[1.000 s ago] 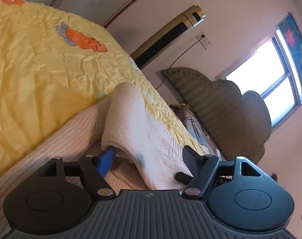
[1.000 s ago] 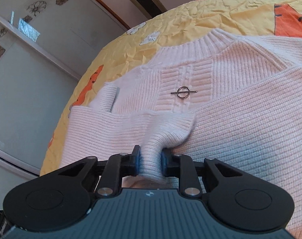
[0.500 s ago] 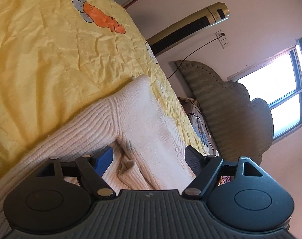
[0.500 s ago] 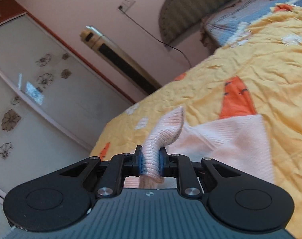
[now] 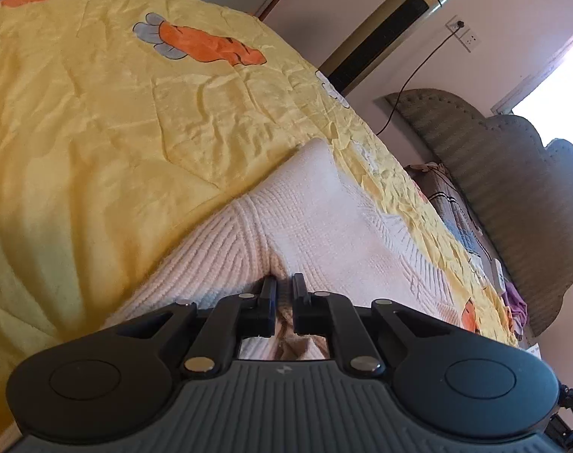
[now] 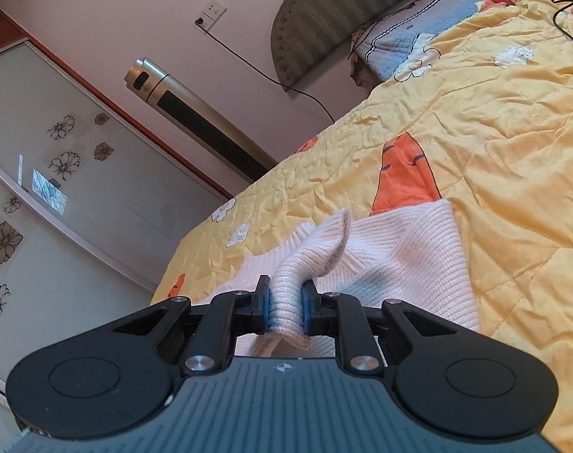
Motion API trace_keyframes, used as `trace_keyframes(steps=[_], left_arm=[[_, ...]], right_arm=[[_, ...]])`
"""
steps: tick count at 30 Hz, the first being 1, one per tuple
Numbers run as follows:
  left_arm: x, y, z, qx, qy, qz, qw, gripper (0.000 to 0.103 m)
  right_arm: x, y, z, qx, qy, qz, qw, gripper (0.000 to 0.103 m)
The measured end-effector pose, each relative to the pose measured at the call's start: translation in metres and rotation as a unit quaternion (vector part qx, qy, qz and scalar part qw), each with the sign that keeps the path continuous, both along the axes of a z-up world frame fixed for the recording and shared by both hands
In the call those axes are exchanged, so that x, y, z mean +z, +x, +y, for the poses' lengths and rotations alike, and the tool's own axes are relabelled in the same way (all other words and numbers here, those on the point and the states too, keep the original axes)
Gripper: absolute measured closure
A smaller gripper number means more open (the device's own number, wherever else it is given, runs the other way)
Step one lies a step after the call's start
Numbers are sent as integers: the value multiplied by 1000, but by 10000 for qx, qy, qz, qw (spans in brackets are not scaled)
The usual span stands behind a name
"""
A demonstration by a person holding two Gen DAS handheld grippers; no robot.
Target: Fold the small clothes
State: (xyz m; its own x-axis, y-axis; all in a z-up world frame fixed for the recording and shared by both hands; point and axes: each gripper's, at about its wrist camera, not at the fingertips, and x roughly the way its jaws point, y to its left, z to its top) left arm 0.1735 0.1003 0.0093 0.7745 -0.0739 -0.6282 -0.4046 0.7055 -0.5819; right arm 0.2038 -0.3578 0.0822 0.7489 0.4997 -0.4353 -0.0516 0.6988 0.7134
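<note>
A yellow quilt (image 5: 97, 120) printed with orange carrots is covering the bed and carrying everything else. A grey padded headboard (image 5: 513, 196) is standing at the bed's far end, and a gold tower fan (image 6: 196, 120) is standing against the wall beside the bed's far corner. The pale pink knit sweater (image 5: 324, 226) is lying on the quilt near the bed's near edge, its ribbed cloth bunching up toward both tools. The left gripper (image 5: 284, 298) is pinching a fold of the sweater, its fingers drawn nearly together on the knit. The right gripper (image 6: 285, 307) is clamping a ribbed sleeve or cuff (image 6: 309, 256) between its blue pads (image 6: 265, 311), lifting that piece clear of the rest of the garment.
</note>
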Motion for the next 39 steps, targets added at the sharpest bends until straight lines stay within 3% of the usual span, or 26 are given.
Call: trace_keyframes(steps=[3, 7, 11, 16, 19, 21, 22, 23, 24, 29, 31, 34, 36, 39], left_arm=[[-4, 2, 2, -73, 81, 36, 9999, 96], [-2, 4, -1, -190, 269, 59, 9994, 96], [-1, 3, -3, -386, 381, 20, 9985, 95], [3, 0, 11, -661, 136, 4, 9977, 84], [-3, 6, 13, -498, -68, 38, 9987, 85], [-3, 12, 3, -477, 181, 66, 9987, 85], [-2, 15, -2, -488, 378, 81, 9981, 86], [0, 16, -7, -465, 604, 111, 9970, 90], [3, 16, -10, -469, 697, 145, 9964, 91], [0, 13, -3, -599, 774, 131, 9951, 93], [1, 14, -6, -620, 874, 147, 9941, 93], [2, 14, -10, -731, 1086, 133, 9913, 92], [9, 9, -12, -992, 1215, 143, 9875, 92], [25, -12, -8, -1337, 1387, 82, 9812, 83]], right_arm=[[-3, -12, -8, -102, 62, -80, 9999, 83], [-55, -9, -16, -304, -233, 801, 9961, 83], [-67, -17, -14, -375, -174, 744, 9964, 83], [-69, -20, -21, -328, 104, 809, 9961, 63], [-63, -27, -24, -302, 136, 748, 9967, 59], [-64, -26, -19, -241, 34, 783, 9966, 59], [-64, -25, -13, -160, -114, 791, 9967, 64], [-64, -23, -7, -48, -277, 825, 9962, 73], [-62, -20, -1, 12, -438, 890, 9951, 88], [-37, -32, -8, -103, -572, 520, 9970, 94], [-54, -28, -9, -91, -1004, 918, 9907, 95], [-62, -34, -7, -135, -885, 816, 9926, 95], [-62, -37, -6, -203, -866, 786, 9929, 85], [-56, -48, -11, -269, -683, 746, 9945, 76]])
